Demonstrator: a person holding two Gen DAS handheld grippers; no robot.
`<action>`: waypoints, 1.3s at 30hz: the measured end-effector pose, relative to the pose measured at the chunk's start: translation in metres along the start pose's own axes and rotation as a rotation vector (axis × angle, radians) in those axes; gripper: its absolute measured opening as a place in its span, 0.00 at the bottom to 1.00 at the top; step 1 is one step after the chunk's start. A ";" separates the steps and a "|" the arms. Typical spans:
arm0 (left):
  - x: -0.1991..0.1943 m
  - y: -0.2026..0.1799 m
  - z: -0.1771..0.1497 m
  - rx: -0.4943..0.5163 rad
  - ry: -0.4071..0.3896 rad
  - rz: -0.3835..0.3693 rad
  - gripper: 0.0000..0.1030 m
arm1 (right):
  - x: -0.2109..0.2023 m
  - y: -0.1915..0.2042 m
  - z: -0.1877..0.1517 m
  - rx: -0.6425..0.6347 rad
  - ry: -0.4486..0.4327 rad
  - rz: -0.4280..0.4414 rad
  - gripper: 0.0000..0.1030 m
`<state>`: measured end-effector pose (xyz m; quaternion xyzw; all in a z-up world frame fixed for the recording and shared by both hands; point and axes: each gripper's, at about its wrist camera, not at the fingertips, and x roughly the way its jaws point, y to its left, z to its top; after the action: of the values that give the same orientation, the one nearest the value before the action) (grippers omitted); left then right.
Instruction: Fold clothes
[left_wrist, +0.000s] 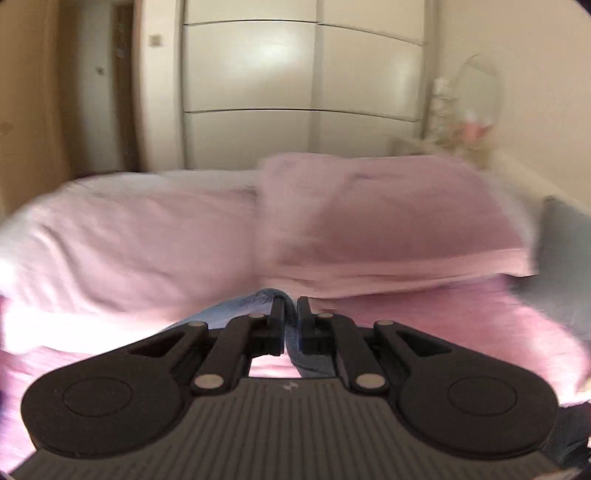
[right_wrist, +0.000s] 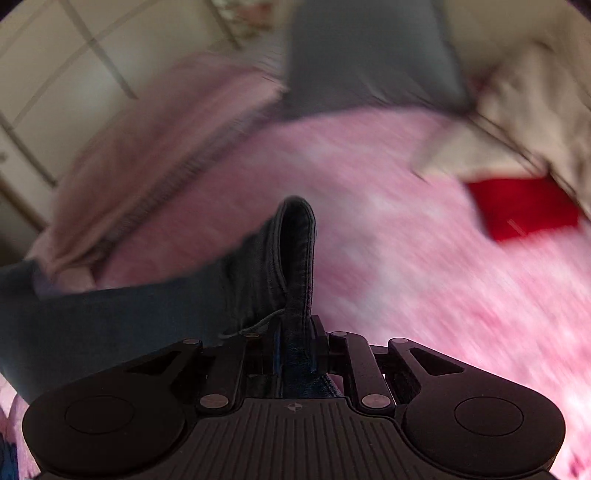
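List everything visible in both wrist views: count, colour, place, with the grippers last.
Dark blue denim garment: one, clamped in both grippers, stretching left in the right wrist view.
Pink bedspread: one, under everything.
Folded pink quilt: one, far side of the bed.
Pale pink pillow: one, left of the quilt.
Grey cushion: one, far edge.
Red flat item: one, right side; blurred.
Beige cloth: one, far right.
White wardrobe: one, behind the bed.
Left gripper: black, shut on denim.
Right gripper: black, shut on denim.

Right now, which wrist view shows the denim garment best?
The right wrist view: the dark denim garment loops up between the fingers, stitched hem visible. The left wrist view shows only a small blue fold pinched at the fingertips.
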<state>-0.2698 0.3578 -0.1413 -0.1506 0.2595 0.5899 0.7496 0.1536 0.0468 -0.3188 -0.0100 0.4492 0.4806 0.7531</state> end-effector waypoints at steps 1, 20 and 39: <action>0.019 0.006 0.000 0.015 0.031 0.083 0.11 | 0.011 0.009 0.006 -0.010 -0.006 -0.002 0.13; 0.053 0.207 -0.264 -0.541 0.584 0.336 0.30 | 0.032 0.038 -0.012 -0.014 0.126 -0.211 0.53; 0.057 0.304 -0.294 -0.970 0.504 0.075 0.37 | 0.005 0.155 -0.100 -0.046 0.195 -0.259 0.53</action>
<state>-0.6147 0.3259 -0.3899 -0.6063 0.1347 0.6139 0.4872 -0.0257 0.0890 -0.3177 -0.1316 0.5040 0.3866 0.7610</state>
